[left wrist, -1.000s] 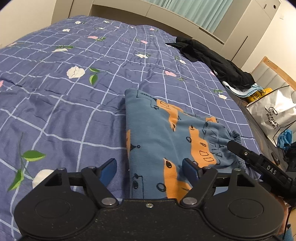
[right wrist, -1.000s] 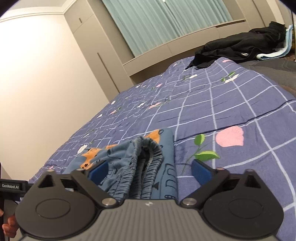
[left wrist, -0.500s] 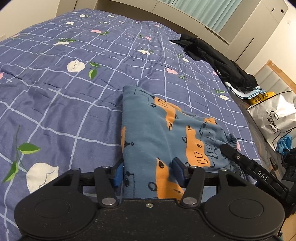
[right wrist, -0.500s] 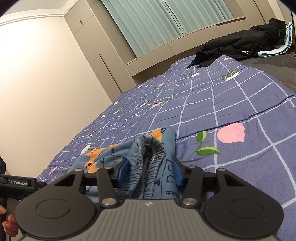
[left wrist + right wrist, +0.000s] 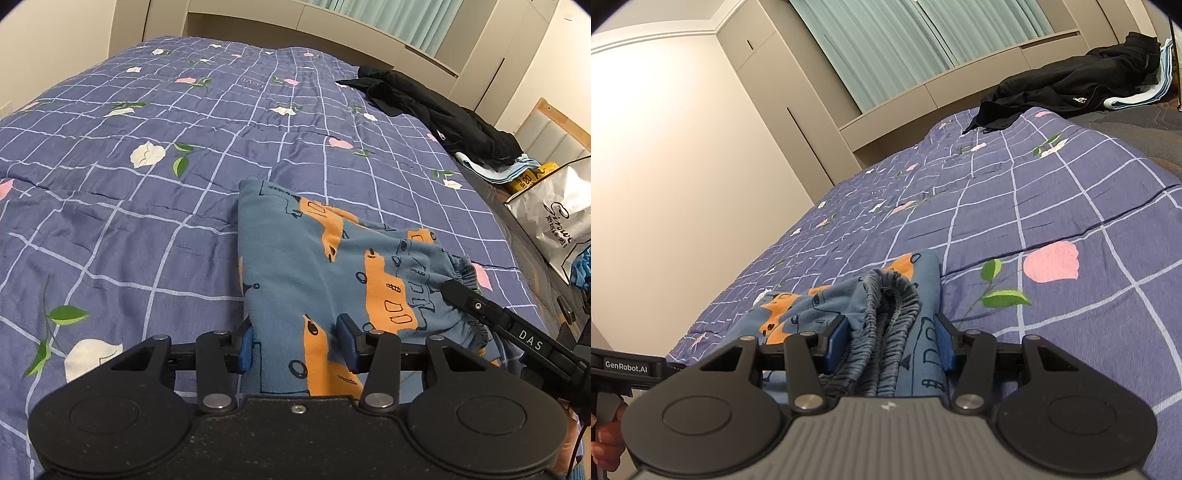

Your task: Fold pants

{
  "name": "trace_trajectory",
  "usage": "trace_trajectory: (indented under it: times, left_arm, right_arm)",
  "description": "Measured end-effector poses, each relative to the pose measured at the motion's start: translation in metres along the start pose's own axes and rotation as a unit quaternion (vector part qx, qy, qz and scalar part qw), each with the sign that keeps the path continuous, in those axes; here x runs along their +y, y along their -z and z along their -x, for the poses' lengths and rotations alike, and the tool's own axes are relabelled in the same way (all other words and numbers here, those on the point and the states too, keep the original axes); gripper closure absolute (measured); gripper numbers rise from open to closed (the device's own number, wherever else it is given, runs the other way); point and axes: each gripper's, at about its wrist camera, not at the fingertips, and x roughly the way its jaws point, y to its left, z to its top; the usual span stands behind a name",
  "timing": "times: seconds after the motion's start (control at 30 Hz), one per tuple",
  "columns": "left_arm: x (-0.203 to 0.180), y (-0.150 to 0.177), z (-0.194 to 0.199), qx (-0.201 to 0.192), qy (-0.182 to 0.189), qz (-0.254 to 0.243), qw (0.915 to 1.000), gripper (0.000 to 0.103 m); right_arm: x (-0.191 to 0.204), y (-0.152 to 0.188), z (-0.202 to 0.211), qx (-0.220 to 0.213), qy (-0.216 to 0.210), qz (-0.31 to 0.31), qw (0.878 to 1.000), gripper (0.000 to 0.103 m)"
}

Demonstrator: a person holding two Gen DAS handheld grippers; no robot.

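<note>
So the pants (image 5: 317, 273) are laid near the bed's (image 5: 147, 206) near edge, toward its right-hand side, already folded into a short stack, with the long axis running away from the near edge toward the far one. Both grippers are parked at the near end of that stack. The left gripper (image 5: 295, 345) is set on the left near corner, where the fold edge is. The right gripper (image 5: 888, 345) is set on the bunched elastic waistband at the right near corner, so each end is covered by the hand closest to it. From here the cloth stretches straight ahead of both sets of jaws, so the next fold would probably be carried forward, away from the near edge.

Compared with a second ago: both sets of jaws were spread wide then, with the fabric just sitting between the pads. The left jaws have just been closing and are now about half shut, pinching the corner layers. The right jaws have been closing too and are clamped on the waistband gathers at roughly half width. The stack itself is not seen to have shifted.
</note>
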Motion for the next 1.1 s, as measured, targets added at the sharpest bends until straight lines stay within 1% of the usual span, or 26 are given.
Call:
trace_trajectory:
  times: [0.1,0.2,0.23,0.3,0.37,0.53,0.63,0.77,0.87,0.93,1.1]
  left_arm:
    - [0.0,0.0,0.0,0.0,0.0,0.001,1.0,0.056]
    - [0.0,0.0,0.001,-0.002,0.0,0.0,1.0,0.06]
    - [-0.001,0.0,0.002,-0.004,0.0,0.0,1.0,0.062]
    - [-0.002,0.0,0.003,-0.006,0.0,-0.003,1.0,0.064]
    - [-0.003,0.0,0.004,-0.01,-0.002,-0.006,0.9999,0.067]
    - [-0.001,-0.002,0.011,-0.017,0.0,-0.009,0.9998,0.083]
    - [0.002,-0.004,0.015,-0.018,0.008,-0.01,0.9998,0.087]
    - [0.003,-0.007,0.02,-0.022,0.016,-0.017,0.9995,0.089]
    - [0.004,-0.01,0.025,-0.028,0.022,-0.019,0.9992,0.09]
    - [0.006,-0.012,0.03,-0.036,0.02,-0.023,0.9989,0.09]
    - [0.023,-0.021,0.045,-0.052,0.017,-0.016,0.9984,0.09]
  right_arm:
    - [0.0,0.0,0.0,-0.001,0.001,0.001,1.0,0.049]
    - [0.001,0.0,0.0,-0.002,0.002,0.004,1.0,0.051]
    - [0.002,0.001,0.0,-0.002,0.002,0.006,1.0,0.053]
    - [0.004,0.002,0.0,-0.003,0.003,0.01,1.0,0.057]
    - [0.007,0.002,0.001,-0.004,0.004,0.017,1.0,0.063]
    - [0.018,0.001,0.005,-0.001,0.013,0.023,1.0,0.075]
    - [0.025,0.002,0.013,-0.015,0.014,0.008,1.0,0.081]
    - [0.039,-0.002,0.022,-0.031,0.019,0.009,0.999,0.084]
    - [0.056,-0.008,0.027,-0.039,0.021,0.032,0.999,0.085]
    - [0.069,-0.013,0.029,-0.041,0.021,0.052,0.998,0.085]
    - [0.103,-0.02,0.027,-0.045,0.012,0.095,0.994,0.085]
